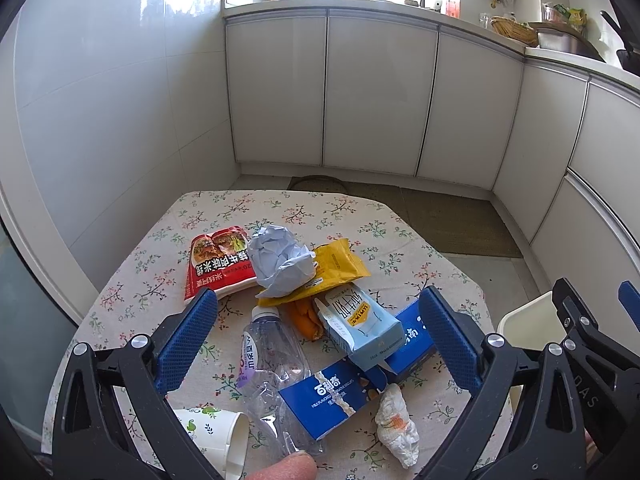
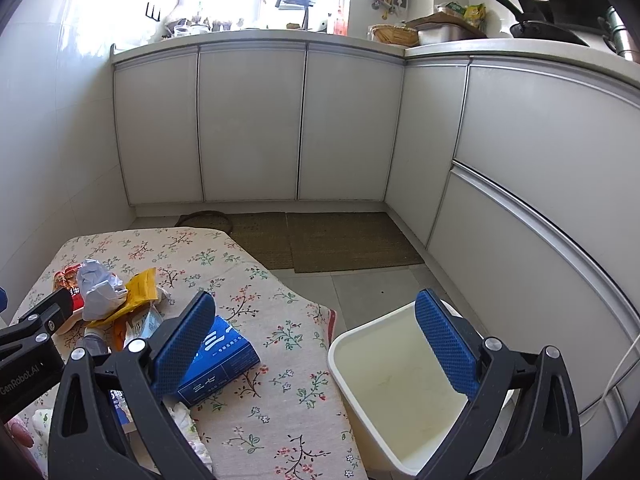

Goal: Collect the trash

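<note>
Left wrist view: the left tongs [image 1: 318,338] are spread wide and grasp nothing, poised above a heap of trash on the flower-patterned surface [image 1: 168,236]. Between the blue pads lie a crushed clear bottle [image 1: 269,364], a pale blue carton [image 1: 362,326], a blue biscuit box [image 1: 332,402] and a darker blue box [image 1: 416,340], all overlapping or touching. Farther back sit a red food packet [image 1: 220,262], a crumpled paper ball [image 1: 280,260] and a yellow wrapper [image 1: 340,270]; a paper cup [image 1: 218,434] and a soiled tissue [image 1: 396,428] lie near the lower edge. Risk: closing on this cluster is likely to catch two items at once, or to squeeze the slick bottle out sideways, so that loose pieces are pushed toward the edge of the surface. The thin wrapper and packet lie flat and may slip under the pads rather than lift. Right wrist view: the right tongs [image 2: 316,344] are likewise released and empty, one pad over the darker blue box [image 2: 218,362], the other over the open white bin [image 2: 400,400] that stands on the floor just beside the surface. The bin looks empty, so no trash appears to have been collected. Risk: the bin mouth sits below and off the edge of the surface, so an item let go too early would land on the floor tiles. The left tongs [image 2: 36,320] also show at this view's left edge, close by; both tools working the same heap could collide.
</note>
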The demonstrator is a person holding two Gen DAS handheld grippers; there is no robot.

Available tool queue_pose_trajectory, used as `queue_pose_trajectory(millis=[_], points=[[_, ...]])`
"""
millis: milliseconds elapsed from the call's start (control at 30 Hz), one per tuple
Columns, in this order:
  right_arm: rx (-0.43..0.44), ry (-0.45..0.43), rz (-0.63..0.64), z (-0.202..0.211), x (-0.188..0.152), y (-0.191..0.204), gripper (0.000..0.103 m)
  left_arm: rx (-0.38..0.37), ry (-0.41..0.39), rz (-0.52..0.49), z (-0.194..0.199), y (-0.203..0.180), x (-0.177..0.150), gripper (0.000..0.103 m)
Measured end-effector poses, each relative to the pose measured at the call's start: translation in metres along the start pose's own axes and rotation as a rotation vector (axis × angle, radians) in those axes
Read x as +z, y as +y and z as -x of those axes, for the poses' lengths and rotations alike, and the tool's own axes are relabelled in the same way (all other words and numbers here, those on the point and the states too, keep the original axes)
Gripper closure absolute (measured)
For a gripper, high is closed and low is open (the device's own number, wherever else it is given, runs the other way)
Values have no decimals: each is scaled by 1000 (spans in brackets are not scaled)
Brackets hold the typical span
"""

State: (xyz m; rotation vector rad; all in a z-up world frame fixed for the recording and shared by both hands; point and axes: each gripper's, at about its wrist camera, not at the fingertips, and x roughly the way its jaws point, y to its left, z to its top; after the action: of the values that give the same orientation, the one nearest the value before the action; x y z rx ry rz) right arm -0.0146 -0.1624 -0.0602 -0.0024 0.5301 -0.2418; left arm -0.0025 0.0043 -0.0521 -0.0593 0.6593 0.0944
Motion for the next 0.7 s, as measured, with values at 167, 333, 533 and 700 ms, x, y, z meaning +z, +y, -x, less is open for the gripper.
queue_pose_trajectory(millis=[167,333,533,700], points=[[1,0,0,0,0,0,6,-1,1,0,0,0,0,7],[5,1,0,-1,-3,1,6,6,-3,-4,-2,2,-2,7],[7,7,2,-2,-3,0,6,7,3,-4,-3,2,-2,7],[16,16,-4,-2,-4,0,6,10,10,-3,-4,3,-2,7]])
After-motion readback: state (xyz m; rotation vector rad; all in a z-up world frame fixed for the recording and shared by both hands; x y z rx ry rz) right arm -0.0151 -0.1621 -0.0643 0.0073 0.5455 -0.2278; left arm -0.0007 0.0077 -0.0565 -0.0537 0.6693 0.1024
